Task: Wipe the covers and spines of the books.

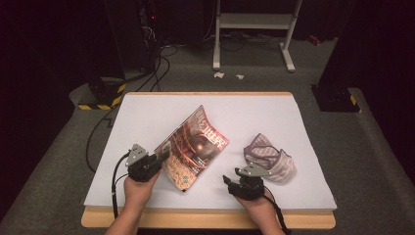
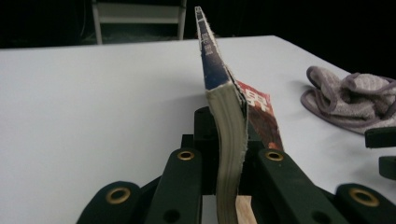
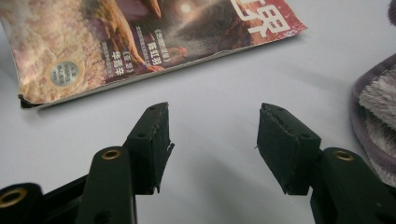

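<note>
We carry a black hand-held gripper point(image 1: 164, 153) in each bare hand, each with brass-ringed screw holes, a grey three-cornered top plate, and a trailing black cable.

On the table point(image 1: 147, 112), the magazine point(image 1: 193, 147) lies left of the cloth point(image 1: 271, 159).

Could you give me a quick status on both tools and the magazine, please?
Left tool shut on the magazine, spine edge tilted up. Right tool open, nothing between its jaws. Grey cloth off to the right, not in the way.

Red-covered magazine point(image 1: 193, 149), tilted up on its edge, mid-table, spine clamped
</note>
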Demonstrator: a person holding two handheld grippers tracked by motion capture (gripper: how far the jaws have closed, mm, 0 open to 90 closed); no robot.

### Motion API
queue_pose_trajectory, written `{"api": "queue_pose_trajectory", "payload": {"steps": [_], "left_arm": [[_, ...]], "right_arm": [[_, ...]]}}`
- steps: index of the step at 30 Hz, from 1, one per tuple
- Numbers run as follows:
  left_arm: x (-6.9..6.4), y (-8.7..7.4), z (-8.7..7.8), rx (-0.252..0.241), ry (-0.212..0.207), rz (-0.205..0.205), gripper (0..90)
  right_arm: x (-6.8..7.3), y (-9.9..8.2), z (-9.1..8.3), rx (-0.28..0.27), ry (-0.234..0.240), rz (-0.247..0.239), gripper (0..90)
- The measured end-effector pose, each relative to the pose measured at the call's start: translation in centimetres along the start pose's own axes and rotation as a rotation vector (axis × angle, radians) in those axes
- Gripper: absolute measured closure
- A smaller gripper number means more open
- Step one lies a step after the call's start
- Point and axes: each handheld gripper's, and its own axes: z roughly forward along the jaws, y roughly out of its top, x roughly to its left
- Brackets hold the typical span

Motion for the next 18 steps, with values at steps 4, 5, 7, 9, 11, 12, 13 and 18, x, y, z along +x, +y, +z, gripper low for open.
{"api": "queue_pose_trajectory", "payload": {"steps": [4, 5, 7, 9, 11, 12, 13, 18], "left_arm": [[-0.1, 0.9, -0.1, -0.02, 0.003, 0.007, 84.1], [0.0, 1.1, -0.1, -0.023, 0.002, 0.003, 84.2], [0.1, 1.4, -0.2, -0.032, 0.004, 0.006, 84.2], [0.2, 1.6, -0.3, -0.045, 0.007, 0.003, 84.2], [0.3, 1.8, -0.5, -0.057, 0.007, 0.0, 84.2], [0.3, 1.9, -0.5, -0.061, 0.01, 0.003, 84.2], [0.4, 2.0, -0.5, -0.062, 0.009, 0.001, 84.2], [0.3, 2.5, -0.7, -0.078, 0.012, 0.02, 84.2]], "right_arm": [[-0.1, 0.0, -0.1, -0.004, 0.0, 0.005, 44.1], [-0.1, 0.0, -0.1, -0.004, -0.001, 0.005, 44.2], [-0.1, 0.0, -0.1, -0.006, -0.001, 0.006, 44.2], [-0.1, 0.0, -0.1, -0.007, -0.002, 0.007, 44.2], [-0.2, 0.0, -0.1, -0.007, -0.001, 0.008, 44.2], [-0.2, 0.0, 0.0, -0.006, -0.002, 0.008, 44.2], [-0.2, 0.0, 0.0, -0.004, -0.001, 0.009, 44.2], [-0.2, 0.0, 0.1, -0.003, 0.0, 0.013, 44.2]]}}
